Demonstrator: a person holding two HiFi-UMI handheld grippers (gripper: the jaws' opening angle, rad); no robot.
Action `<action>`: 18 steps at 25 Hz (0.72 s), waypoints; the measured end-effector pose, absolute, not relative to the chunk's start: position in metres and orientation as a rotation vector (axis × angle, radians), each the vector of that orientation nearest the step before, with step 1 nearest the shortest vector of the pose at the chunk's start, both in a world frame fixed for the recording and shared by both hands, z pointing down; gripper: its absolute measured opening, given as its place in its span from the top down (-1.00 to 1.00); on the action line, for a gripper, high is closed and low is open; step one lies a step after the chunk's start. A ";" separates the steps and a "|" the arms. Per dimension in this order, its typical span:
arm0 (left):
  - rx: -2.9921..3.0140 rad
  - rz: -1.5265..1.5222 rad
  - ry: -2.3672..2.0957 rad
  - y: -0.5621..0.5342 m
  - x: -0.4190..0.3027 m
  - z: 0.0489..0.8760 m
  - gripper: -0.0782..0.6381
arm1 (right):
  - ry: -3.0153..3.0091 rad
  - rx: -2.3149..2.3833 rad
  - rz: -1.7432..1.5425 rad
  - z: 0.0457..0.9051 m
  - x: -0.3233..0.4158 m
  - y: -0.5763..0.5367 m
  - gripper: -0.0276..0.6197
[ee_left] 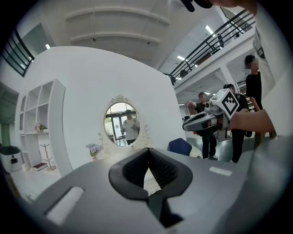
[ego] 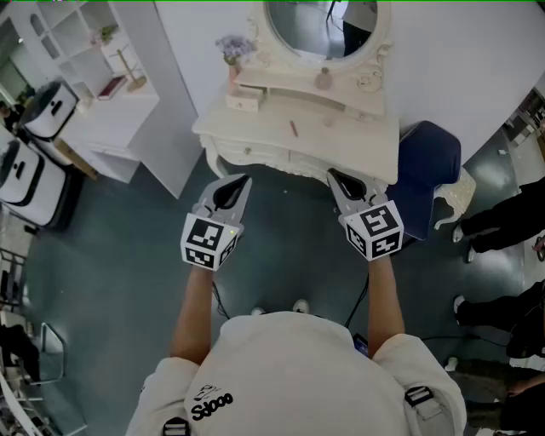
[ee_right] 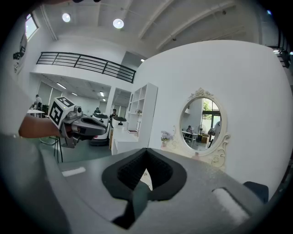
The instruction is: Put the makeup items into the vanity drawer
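Note:
A cream vanity table (ego: 255, 136) with an oval mirror (ego: 319, 25) stands ahead of me. A thin pink stick (ego: 294, 128) lies on its top, and a small round bottle (ego: 324, 81) stands on the raised shelf under the mirror. A little drawer box (ego: 243, 100) sits at the top's left. The drawer fronts (ego: 328, 163) under the top look closed. My left gripper (ego: 241, 180) and right gripper (ego: 336, 176) hover side by side just short of the vanity's front edge. Both are shut with nothing in them, as the left gripper (ee_left: 148, 151) and right gripper (ee_right: 146, 151) show in their own views.
A pink vase of purple flowers (ego: 233, 51) stands on the vanity's left. A blue chair (ego: 430, 170) is tucked at its right. A white shelf unit (ego: 111, 85) and black-and-white machines (ego: 34, 170) are at the left. People's legs (ego: 502, 221) stand at the right.

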State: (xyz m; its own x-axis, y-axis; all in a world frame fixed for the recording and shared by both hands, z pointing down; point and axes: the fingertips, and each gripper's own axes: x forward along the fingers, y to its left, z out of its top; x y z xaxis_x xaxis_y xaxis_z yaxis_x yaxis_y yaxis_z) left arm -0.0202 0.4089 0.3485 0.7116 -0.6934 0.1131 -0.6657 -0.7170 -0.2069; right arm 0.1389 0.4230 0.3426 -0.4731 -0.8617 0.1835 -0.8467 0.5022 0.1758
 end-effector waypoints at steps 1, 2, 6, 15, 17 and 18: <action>-2.766 -0.272 1.111 0.407 -0.017 0.348 0.73 | -2.501 1.450 -0.090 0.342 0.142 0.422 0.91; -2.767 -0.269 1.117 0.405 -0.014 0.348 0.73 | -2.503 1.449 -0.091 0.342 0.146 0.420 0.91; -2.765 -0.258 1.141 0.400 0.003 0.349 0.73 | -2.511 1.454 -0.097 0.343 0.166 0.415 0.91; -2.783 -0.294 1.154 0.388 0.040 0.361 0.73 | -2.555 1.399 -0.048 0.358 0.197 0.399 0.91; -2.795 -0.299 1.154 0.380 0.042 0.367 0.73 | -2.549 1.366 -0.041 0.366 0.195 0.393 0.91; -2.799 -0.298 1.157 0.373 0.042 0.370 0.73 | -2.550 1.349 -0.035 0.369 0.194 0.388 0.91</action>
